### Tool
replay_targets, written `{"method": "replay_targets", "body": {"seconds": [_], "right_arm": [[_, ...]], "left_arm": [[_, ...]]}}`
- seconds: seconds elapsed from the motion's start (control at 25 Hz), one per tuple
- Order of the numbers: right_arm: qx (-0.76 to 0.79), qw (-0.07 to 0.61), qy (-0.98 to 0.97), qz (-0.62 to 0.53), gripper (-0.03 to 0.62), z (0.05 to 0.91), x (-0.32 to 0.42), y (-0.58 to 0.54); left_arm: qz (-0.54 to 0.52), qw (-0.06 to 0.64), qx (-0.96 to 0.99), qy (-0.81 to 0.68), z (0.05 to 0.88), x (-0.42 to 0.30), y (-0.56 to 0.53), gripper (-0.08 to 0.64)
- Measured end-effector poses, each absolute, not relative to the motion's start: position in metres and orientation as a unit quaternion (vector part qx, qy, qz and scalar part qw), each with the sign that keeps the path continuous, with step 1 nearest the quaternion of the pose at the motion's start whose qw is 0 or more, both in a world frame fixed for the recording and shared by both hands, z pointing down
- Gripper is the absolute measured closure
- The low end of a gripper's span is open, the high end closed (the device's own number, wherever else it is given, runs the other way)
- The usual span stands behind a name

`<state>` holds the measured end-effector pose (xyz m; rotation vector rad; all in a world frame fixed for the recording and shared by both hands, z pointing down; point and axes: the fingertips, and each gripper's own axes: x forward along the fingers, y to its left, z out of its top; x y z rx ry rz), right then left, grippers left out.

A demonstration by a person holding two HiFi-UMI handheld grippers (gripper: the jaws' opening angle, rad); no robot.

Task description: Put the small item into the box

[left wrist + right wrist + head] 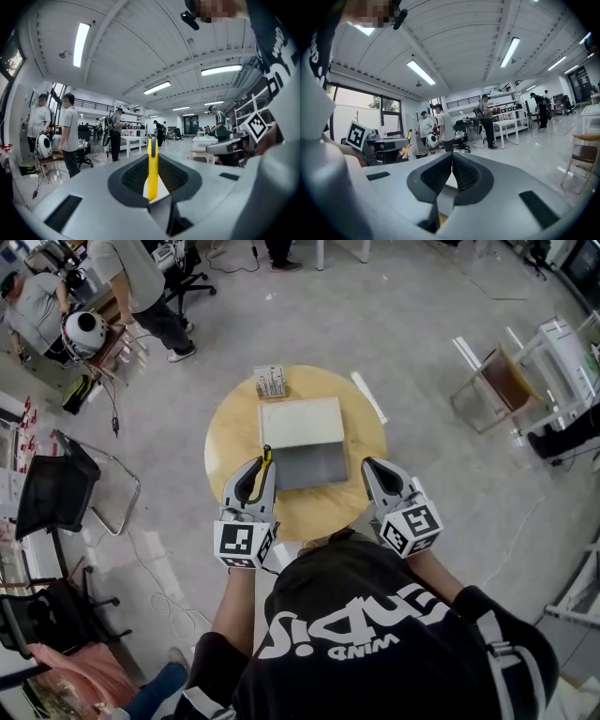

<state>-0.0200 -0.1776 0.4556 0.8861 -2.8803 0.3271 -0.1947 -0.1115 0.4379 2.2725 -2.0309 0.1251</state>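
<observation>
An open box (pixel 311 468) lies on the round wooden table (pixel 231 435), its grey tray near me and its white lid (pixel 300 423) folded back beyond. My left gripper (pixel 266 458) hovers at the tray's near left corner, shut on a thin yellow item (pixel 266 455) with a dark tip. In the left gripper view the yellow item (pixel 152 171) stands upright between the closed jaws of the left gripper (pixel 152 143). My right gripper (pixel 367 465) is by the tray's near right corner. In its own view the right gripper (pixel 451 157) has its jaws pressed together with nothing between them.
A small rack (pixel 270 382) stands at the table's far edge, and a white stick (pixel 368 397) lies at its right rim. A black chair (pixel 58 493) is at the left, a wooden chair (pixel 502 381) at the right. People (pixel 141 287) stand beyond the table at upper left.
</observation>
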Motion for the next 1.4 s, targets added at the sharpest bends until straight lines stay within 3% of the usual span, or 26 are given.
{"method": "replay_targets", "body": {"seconds": [1.4], "right_arm": [[0.285, 0.064, -0.949, 0.116, 0.588, 0.463, -0.043, -0.222]], "left_arm": [[0.335, 0.086, 0.814, -0.467, 0.629, -0.162, -0.198, 0.491]]}}
